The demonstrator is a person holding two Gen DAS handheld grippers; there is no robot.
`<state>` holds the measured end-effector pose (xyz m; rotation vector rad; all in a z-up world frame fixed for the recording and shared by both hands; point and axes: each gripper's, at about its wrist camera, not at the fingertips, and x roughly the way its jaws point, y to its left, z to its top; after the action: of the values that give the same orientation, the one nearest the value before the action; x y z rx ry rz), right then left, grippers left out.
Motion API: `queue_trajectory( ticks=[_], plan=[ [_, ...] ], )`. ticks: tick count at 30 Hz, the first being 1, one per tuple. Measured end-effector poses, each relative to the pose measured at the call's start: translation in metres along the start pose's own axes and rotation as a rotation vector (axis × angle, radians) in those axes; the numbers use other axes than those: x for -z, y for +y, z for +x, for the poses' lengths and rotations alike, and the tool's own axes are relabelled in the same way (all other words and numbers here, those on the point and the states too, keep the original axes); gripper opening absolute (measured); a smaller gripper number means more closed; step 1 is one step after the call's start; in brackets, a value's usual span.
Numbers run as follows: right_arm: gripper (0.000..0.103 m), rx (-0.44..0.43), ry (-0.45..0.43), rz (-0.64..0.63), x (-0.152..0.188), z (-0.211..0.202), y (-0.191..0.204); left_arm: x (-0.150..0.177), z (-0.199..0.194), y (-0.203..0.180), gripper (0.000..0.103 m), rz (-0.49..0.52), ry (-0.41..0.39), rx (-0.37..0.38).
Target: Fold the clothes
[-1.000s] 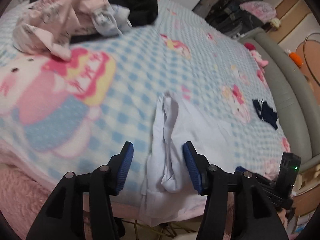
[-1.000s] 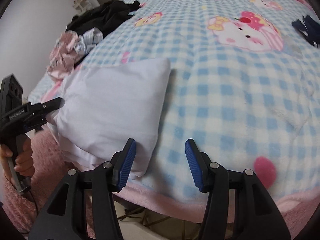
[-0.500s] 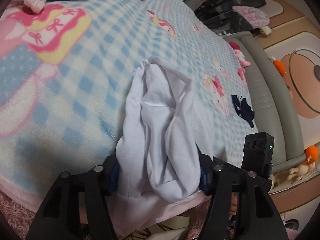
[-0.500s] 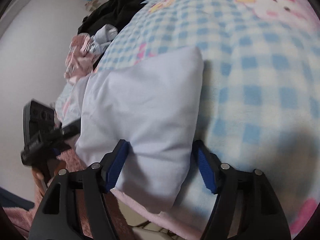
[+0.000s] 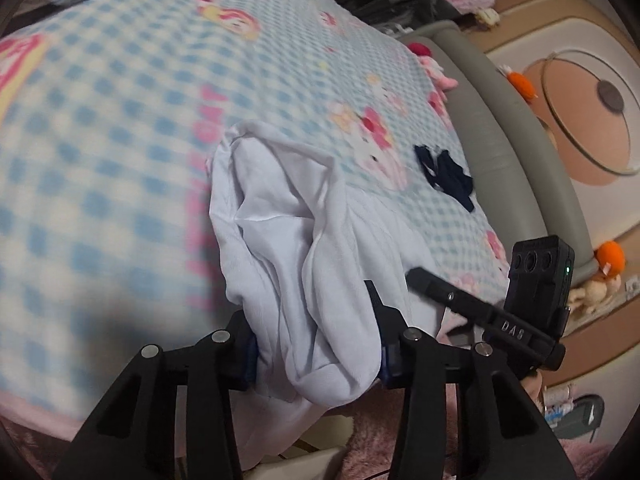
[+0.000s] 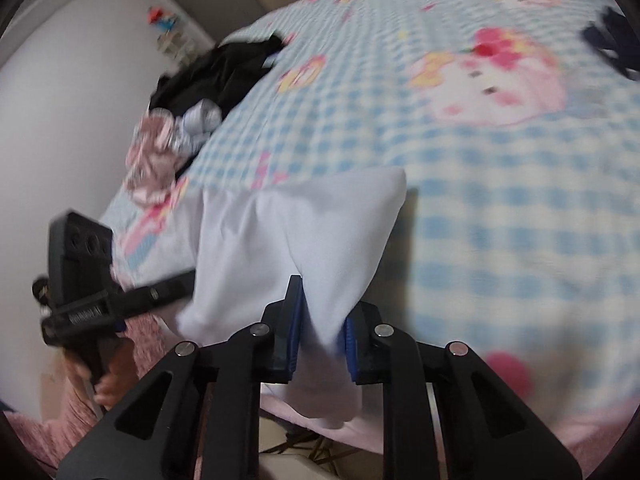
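A white garment lies bunched at the near edge of the bed, on a blue-checked cartoon blanket. My left gripper has its jaws closing on a thick bundle of it, and cloth fills the whole gap and bulges out over the fingers. In the right wrist view the same white garment rises in a taut fold. My right gripper is closing on its lower corner, with the blue pads pinching the cloth. The two grippers hold it side by side.
A pile of pink and pale clothes and a black garment sit at the far left corner. A small navy item lies near the grey bed frame. A hand holds the left gripper's handle.
Both grippers moved forward onto the white garment and their jaws narrowed on it, the right one much more. The cloth now lifts into a fold between them.
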<state>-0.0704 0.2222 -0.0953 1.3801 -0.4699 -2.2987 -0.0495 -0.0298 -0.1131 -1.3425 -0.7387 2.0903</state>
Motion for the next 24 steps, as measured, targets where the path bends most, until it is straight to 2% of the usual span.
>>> queue_trajectory(
  ticks=[2,4,5,6,7,10,13,15,18,21,22,24],
  plan=[
    [0.019,0.039,-0.022,0.027,0.001,-0.012,-0.013,0.000,0.009,-0.010,0.045,0.039,0.010,-0.039],
    [0.025,0.086,-0.022,0.044,0.005,-0.017,-0.025,-0.001,0.019,-0.016,0.051,0.071,0.025,-0.106],
    [0.036,0.113,-0.003,0.043,0.009,-0.012,-0.030,-0.002,0.021,-0.015,0.053,0.076,0.031,-0.146],
    [0.040,0.141,0.015,0.042,0.014,-0.007,-0.034,-0.003,0.019,-0.013,0.054,0.082,0.036,-0.175],
    [0.040,0.168,0.034,0.041,0.018,-0.002,-0.039,-0.003,0.014,-0.012,0.055,0.089,0.032,-0.188],
    [0.040,0.157,-0.008,0.035,0.018,-0.014,-0.035,-0.004,-0.015,-0.008,0.058,0.106,-0.030,-0.261],
    [0.040,0.226,-0.067,-0.035,0.009,-0.031,-0.019,-0.005,-0.040,-0.014,0.058,0.117,-0.141,-0.336],
    [0.040,0.240,-0.116,-0.048,0.004,-0.040,-0.010,-0.003,-0.047,-0.031,0.058,0.170,-0.209,-0.342],
    [0.040,0.218,-0.151,-0.061,0.002,-0.044,0.000,0.000,-0.038,-0.057,0.058,0.266,-0.242,-0.327],
    [0.040,0.247,-0.103,-0.104,0.009,-0.030,0.009,0.006,-0.013,-0.078,0.058,0.355,-0.202,-0.303],
    [0.040,0.250,-0.077,-0.114,0.014,-0.024,0.010,0.008,-0.003,-0.083,0.058,0.380,-0.182,-0.318],
    [0.052,0.252,-0.037,-0.130,0.024,-0.014,0.011,0.012,0.016,-0.084,0.058,0.416,-0.120,-0.396]
  ],
)
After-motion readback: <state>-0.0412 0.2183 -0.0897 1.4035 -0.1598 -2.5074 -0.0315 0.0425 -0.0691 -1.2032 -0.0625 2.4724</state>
